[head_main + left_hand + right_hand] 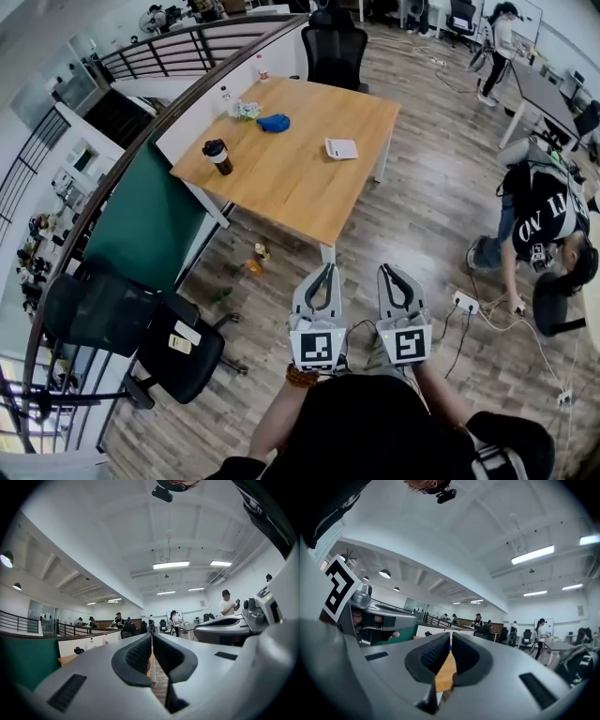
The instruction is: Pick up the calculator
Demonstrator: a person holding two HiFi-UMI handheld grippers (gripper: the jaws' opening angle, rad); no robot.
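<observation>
Wooden table [281, 183], calculator [341, 148] on top; left tool [324, 270], right tool [390, 271] closed, empty

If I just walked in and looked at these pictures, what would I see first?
Probably the big wooden table in the middle of the head view, with a white calculator, a blue cloth and a dark cup on it. Next come the left gripper and right gripper, side by side low in front, fingers shut and holding nothing. At the right a person bends low over a cable.
</observation>
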